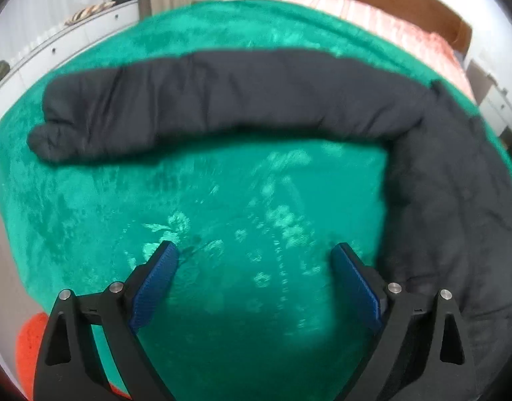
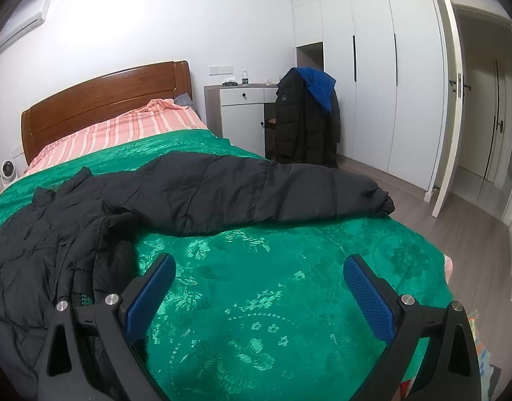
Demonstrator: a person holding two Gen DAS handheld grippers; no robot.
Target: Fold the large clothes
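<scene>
Jacket [image 2: 89, 220] is being laid out on the bed [image 2: 272, 300], sleeves spread, both grippers' jaws being held released and empty; a sleeve should be grasped next.

I see a green floral blanket [image 2: 289, 284] spread over the bed, with a pink striped sheet [image 2: 129, 127] beyond it and a wooden headboard [image 2: 105, 97] at the far end. Right of the headboard stands a white bedside cabinet [image 2: 242, 117] with a bottle [image 2: 244, 77] on top. Further right, a dark coat with a blue hood [image 2: 306, 117] hangs before the white wardrobe [image 2: 372, 83], and a small white fan [image 2: 7, 170] sits far left.
</scene>
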